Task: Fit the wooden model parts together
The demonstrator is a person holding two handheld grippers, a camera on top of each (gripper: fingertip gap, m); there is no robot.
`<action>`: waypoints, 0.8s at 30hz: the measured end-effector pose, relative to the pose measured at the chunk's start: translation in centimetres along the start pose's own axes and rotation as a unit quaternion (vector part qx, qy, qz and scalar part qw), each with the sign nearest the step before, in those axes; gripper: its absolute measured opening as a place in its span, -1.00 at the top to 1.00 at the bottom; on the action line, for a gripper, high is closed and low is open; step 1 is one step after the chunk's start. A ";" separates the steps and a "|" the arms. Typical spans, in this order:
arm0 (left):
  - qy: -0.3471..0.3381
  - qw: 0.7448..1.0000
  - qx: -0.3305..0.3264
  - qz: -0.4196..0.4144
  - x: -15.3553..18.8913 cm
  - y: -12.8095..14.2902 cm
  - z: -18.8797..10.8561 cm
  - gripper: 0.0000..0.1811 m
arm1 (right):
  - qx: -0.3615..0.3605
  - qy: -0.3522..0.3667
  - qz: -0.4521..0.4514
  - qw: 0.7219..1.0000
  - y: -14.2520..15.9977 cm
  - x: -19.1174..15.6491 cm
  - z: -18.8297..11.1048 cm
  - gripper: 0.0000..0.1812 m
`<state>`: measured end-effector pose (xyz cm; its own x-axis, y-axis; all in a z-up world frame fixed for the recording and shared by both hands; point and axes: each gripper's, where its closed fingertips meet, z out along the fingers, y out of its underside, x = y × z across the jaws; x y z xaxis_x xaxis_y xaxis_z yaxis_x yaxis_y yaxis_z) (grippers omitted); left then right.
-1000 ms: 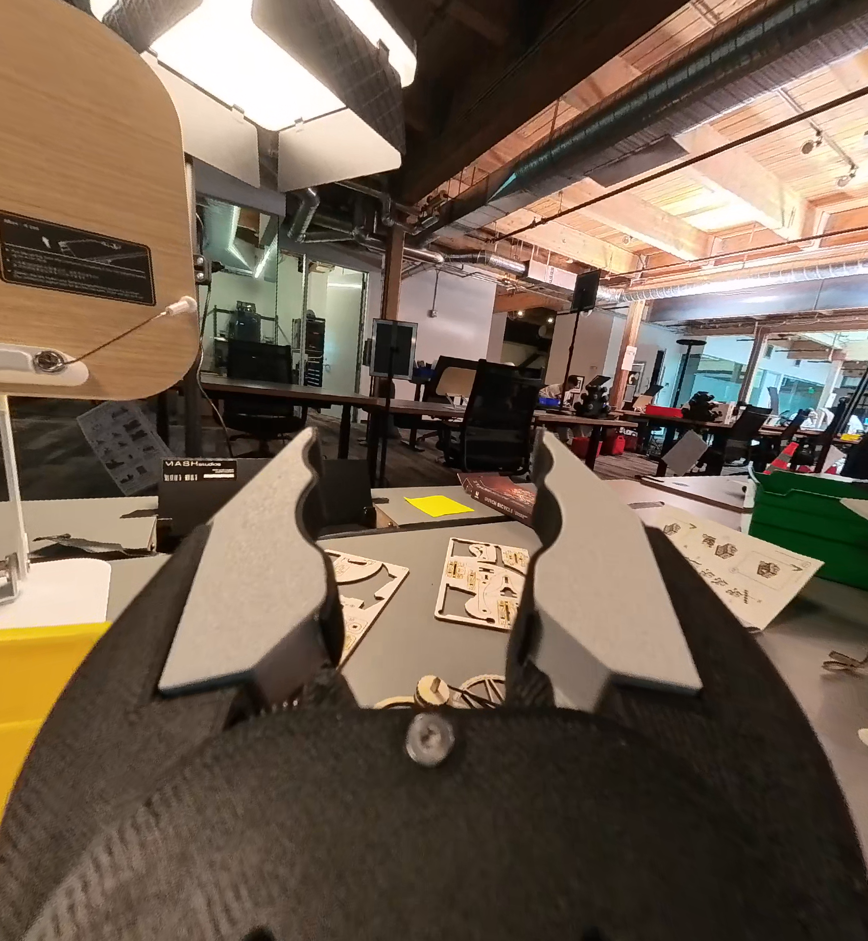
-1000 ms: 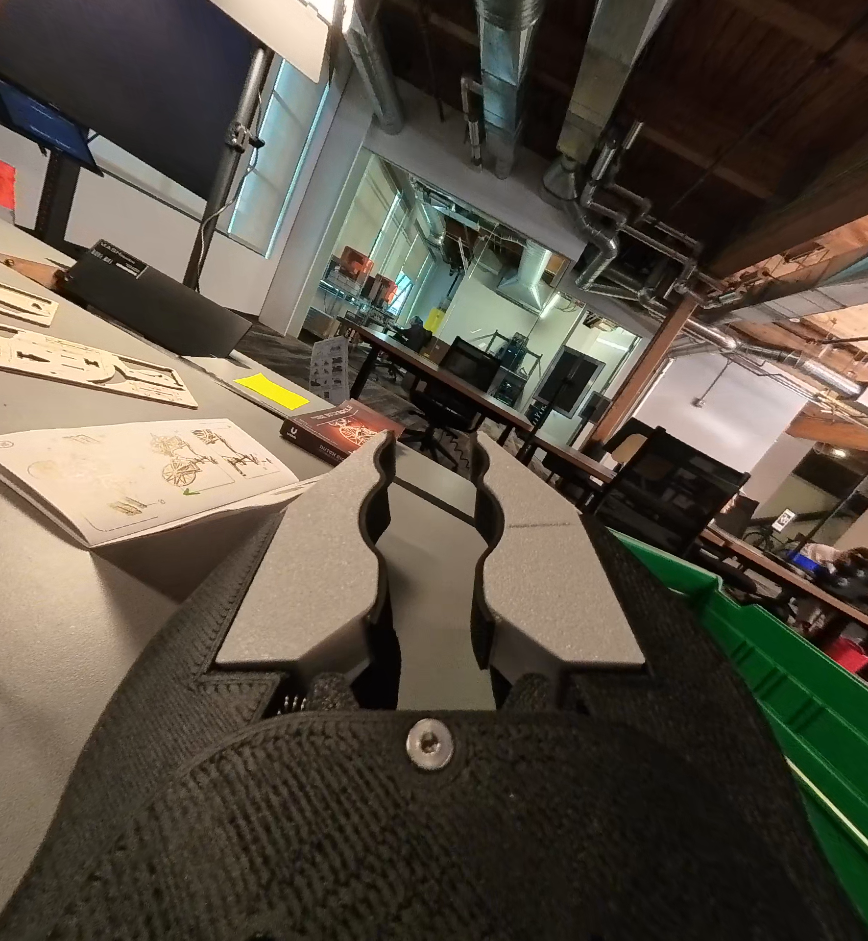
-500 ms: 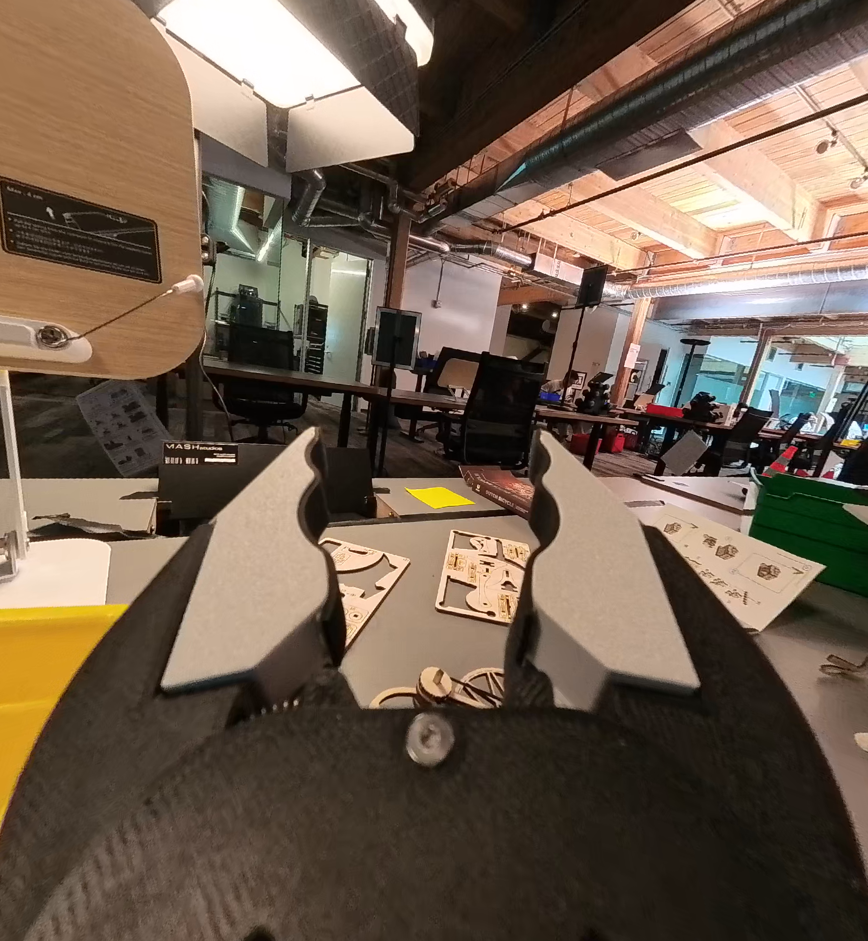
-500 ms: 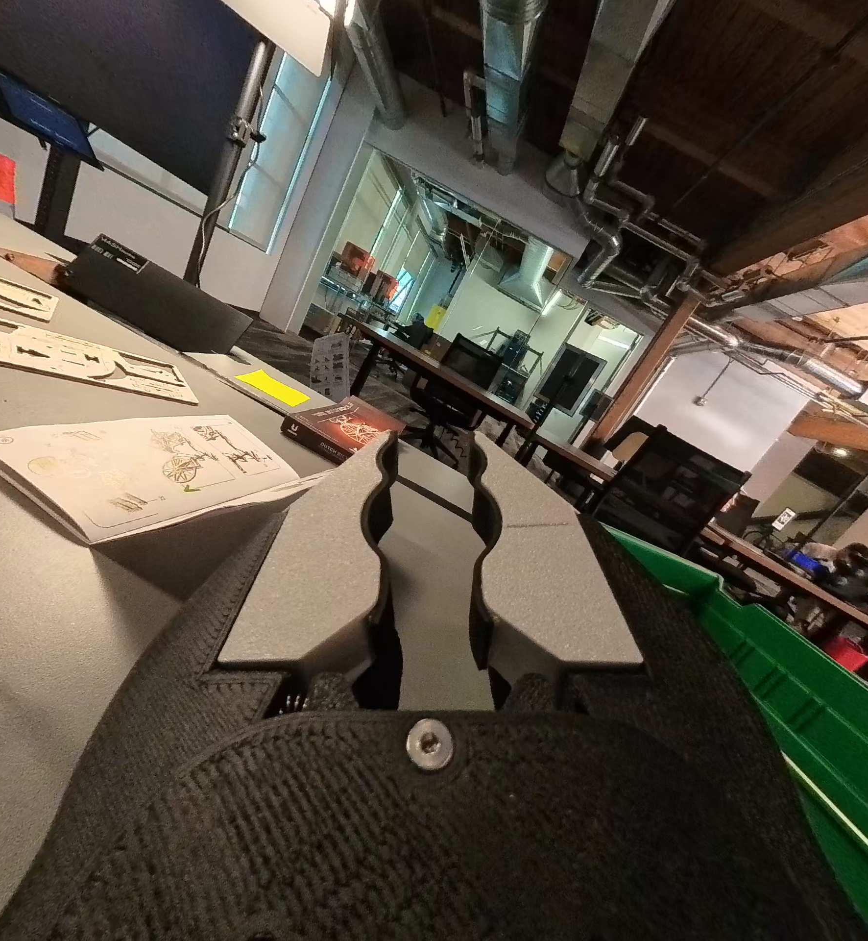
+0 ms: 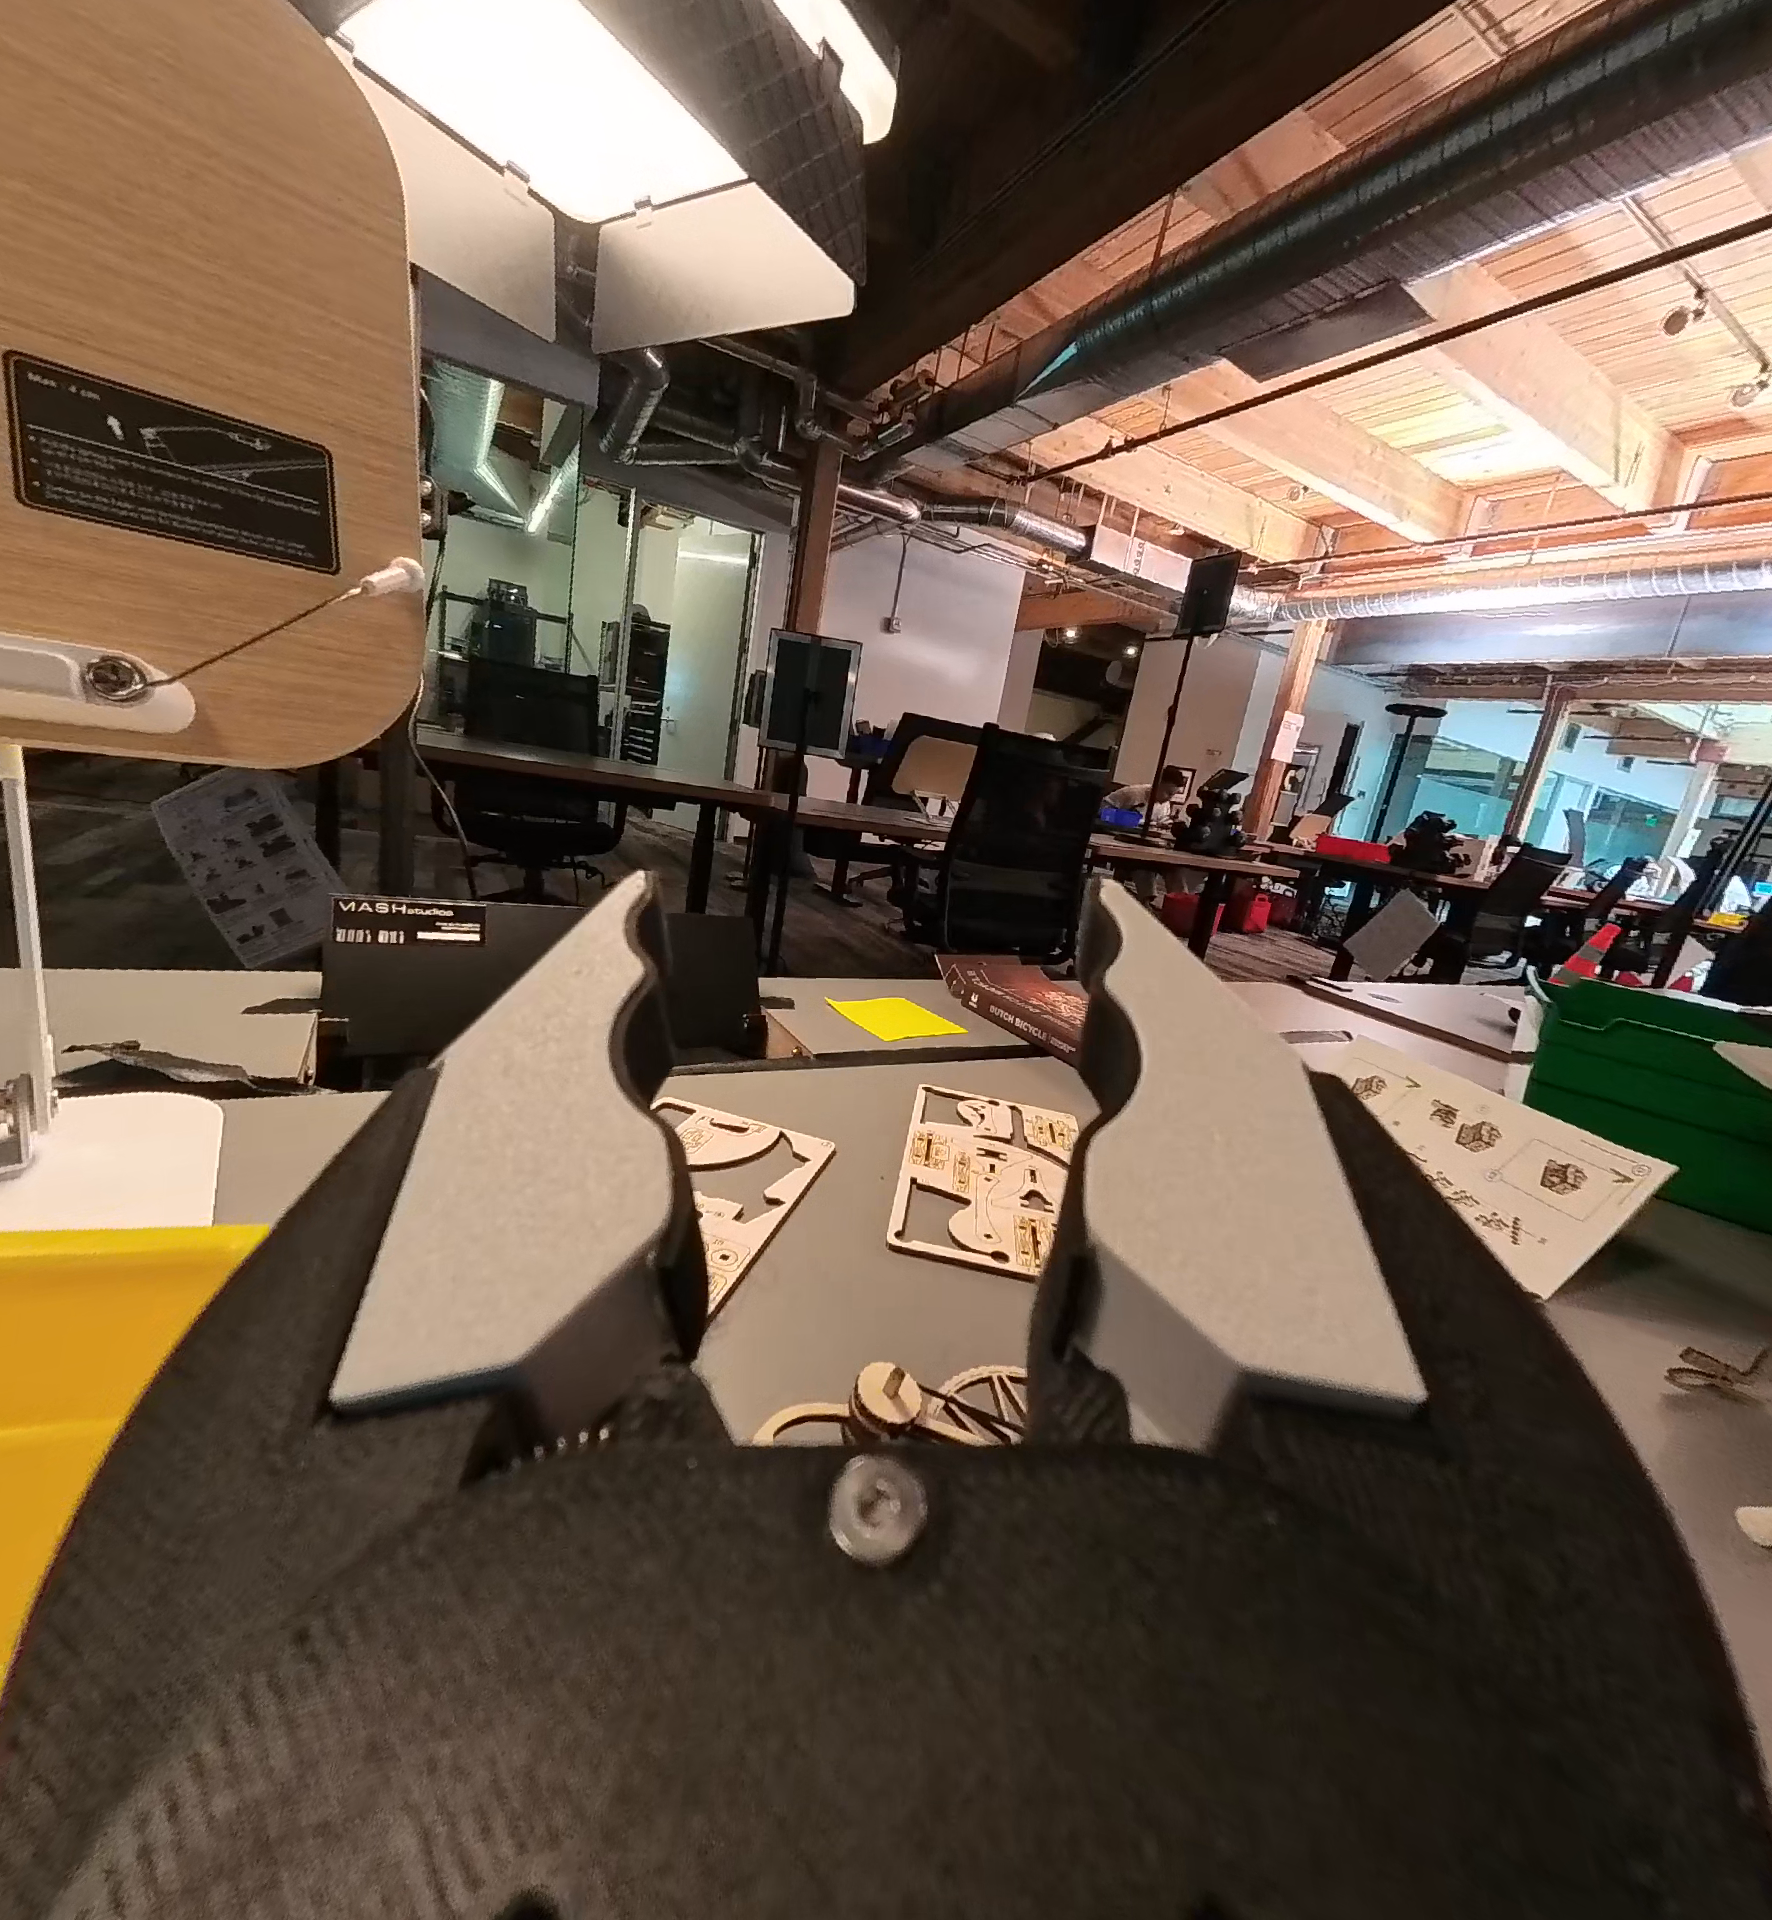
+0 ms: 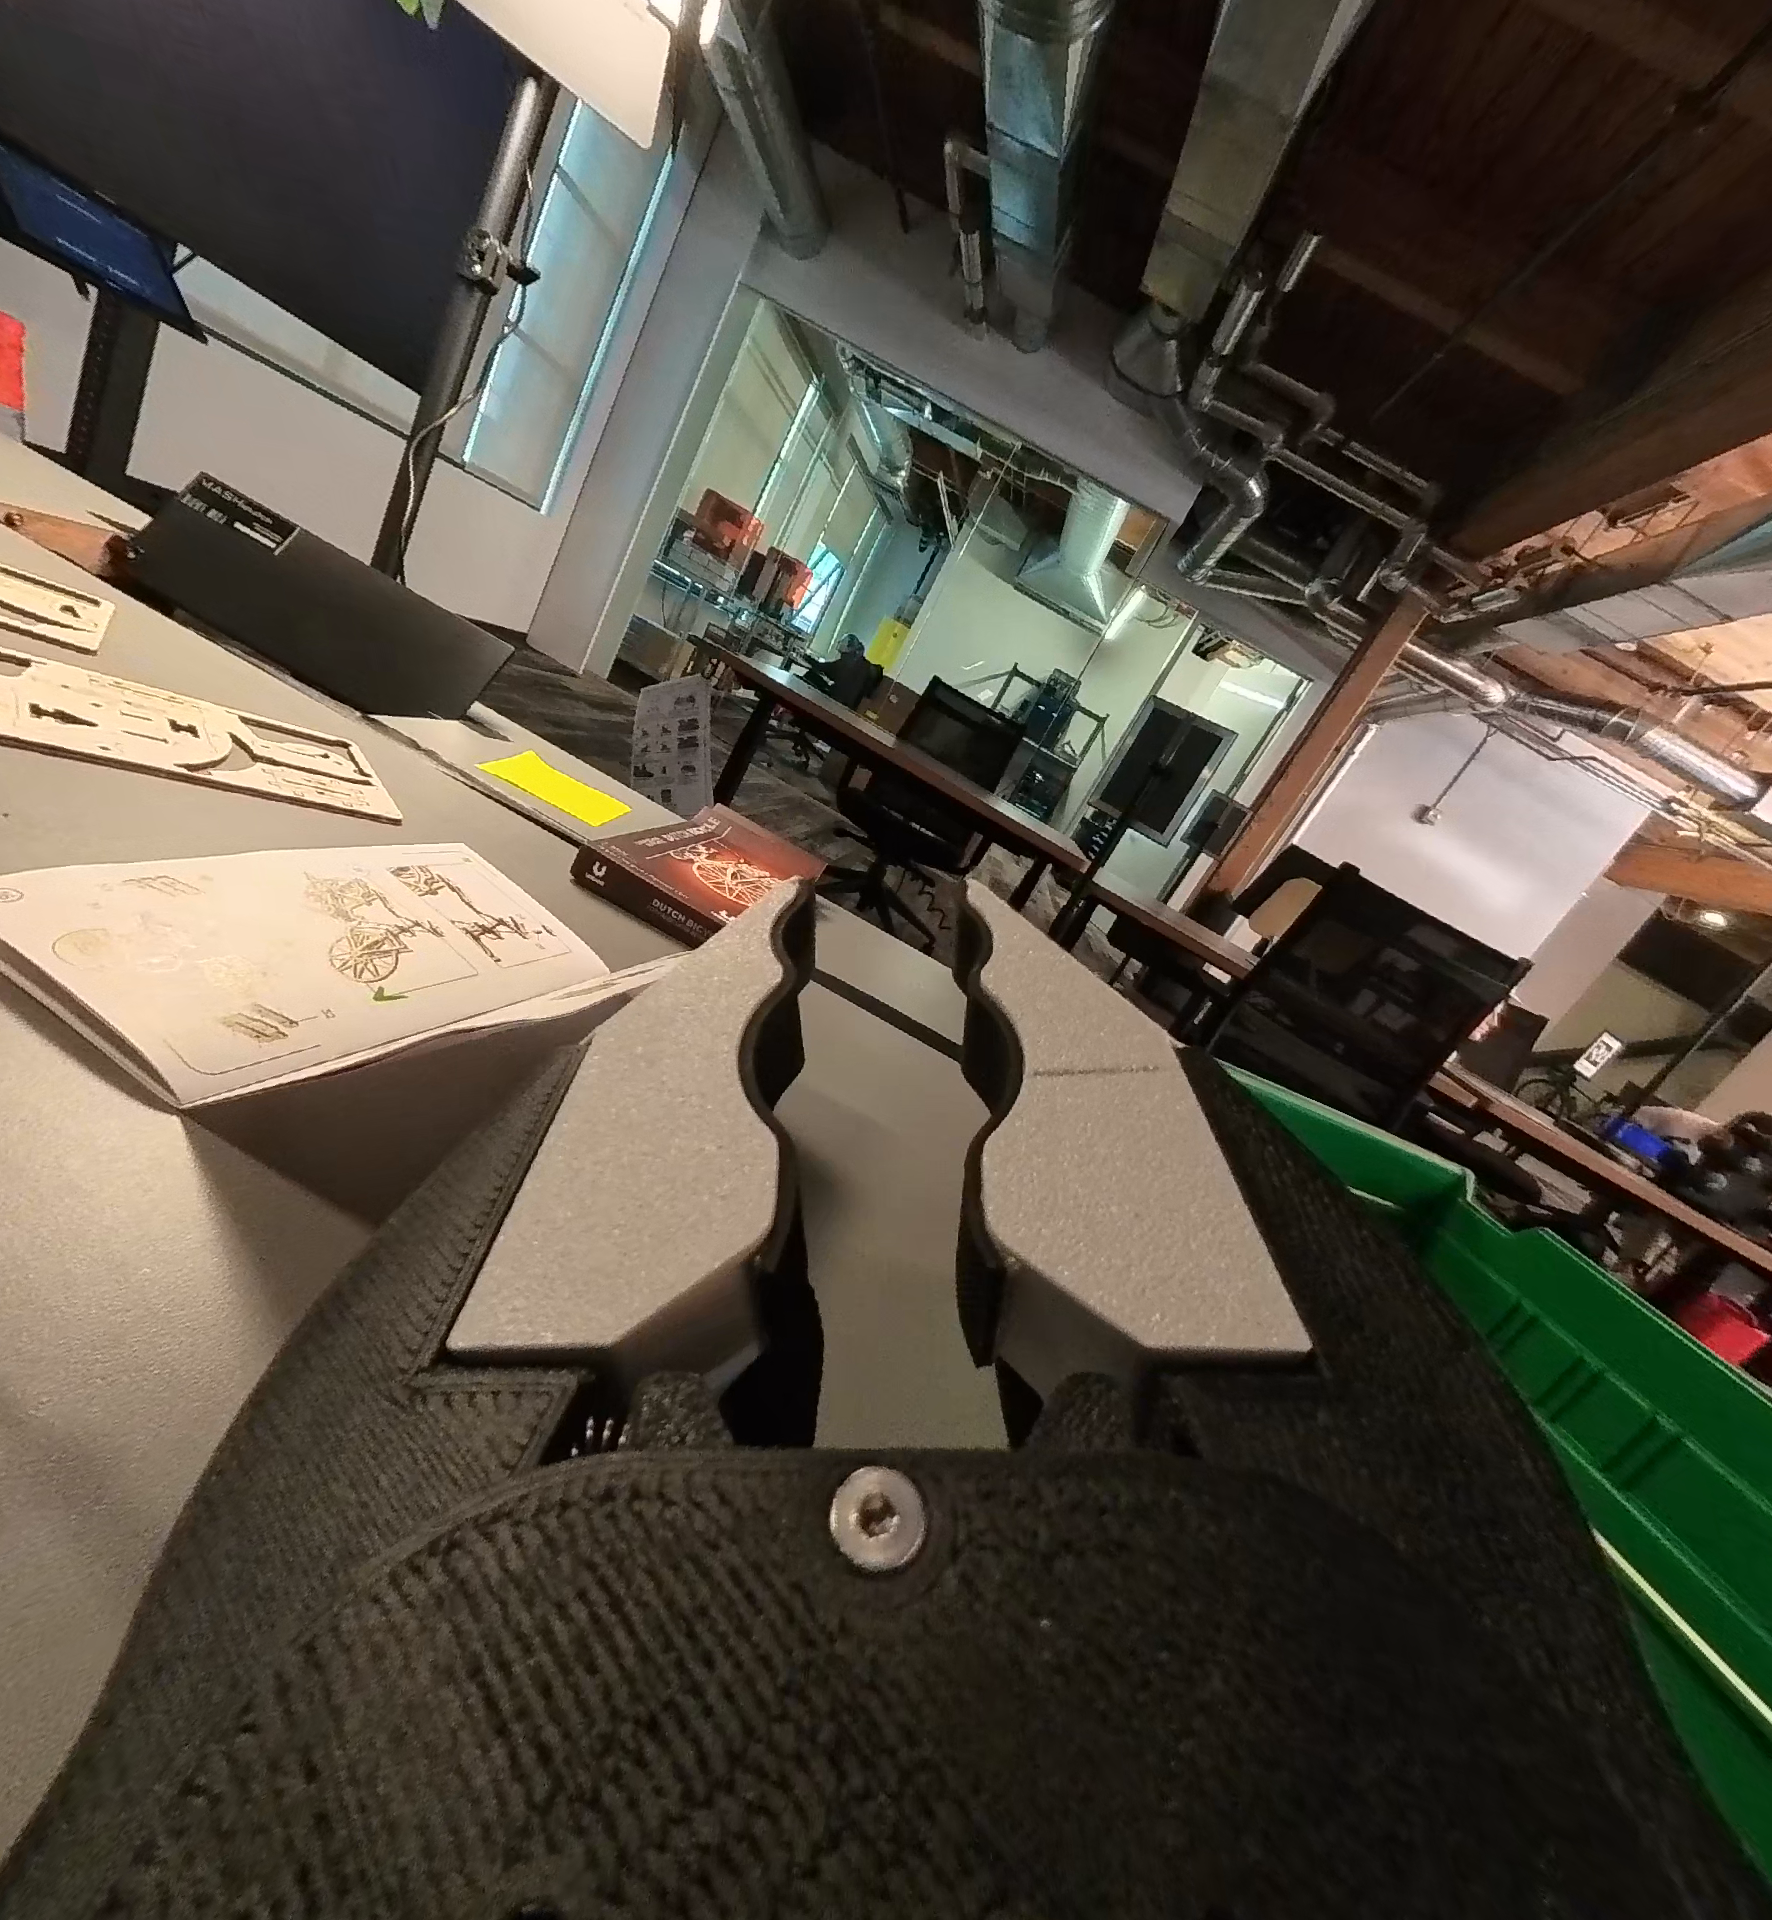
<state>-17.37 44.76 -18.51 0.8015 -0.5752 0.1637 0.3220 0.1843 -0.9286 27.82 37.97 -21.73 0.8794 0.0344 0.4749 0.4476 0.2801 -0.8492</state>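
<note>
Two flat laser-cut wooden sheets [image 5: 986, 1184] [image 5: 747, 1153] lie on the grey table ahead of my left gripper [image 5: 871, 935], which is open and empty. A small wooden wheel assembly [image 5: 903, 1403] lies low between its fingers, close to the gripper body and partly hidden by it. My right gripper [image 6: 887, 914] is open by a narrow gap and empty, low over the table. The sheets also show in the right wrist view [image 6: 165, 727], far to its left. A loose wooden part [image 5: 1755, 1361] lies at the right.
An open instruction booklet [image 5: 1484, 1164] [image 6: 269, 956] lies right of the sheets. A green bin [image 5: 1671, 1091] [image 6: 1588, 1351] stands at the right, a yellow bin [image 5: 51, 1403] at the left. A white lamp base [image 5: 82, 1153], black box [image 5: 414, 977], model box [image 6: 695, 862] and yellow note [image 5: 892, 1016] sit behind. The gap from one gripper's tips to the other's is roughly 45 cm.
The left gripper has tipped slightly down, so more of the wheel assembly shows between its fingers. The right gripper has barely moved. Both jaw openings are unchanged.
</note>
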 end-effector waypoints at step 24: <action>0.000 1.000 0.001 -0.011 0.0 0.1 0.0 0.15 | -0.001 0.000 -0.002 1.000 0.1 0.0 0.1 0.75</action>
<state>-17.38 44.78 -18.58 0.7944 -0.5790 0.1836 0.3400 0.1733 -0.9243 27.82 38.04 -21.82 0.8773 0.0338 0.4788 0.4520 0.2777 -0.8477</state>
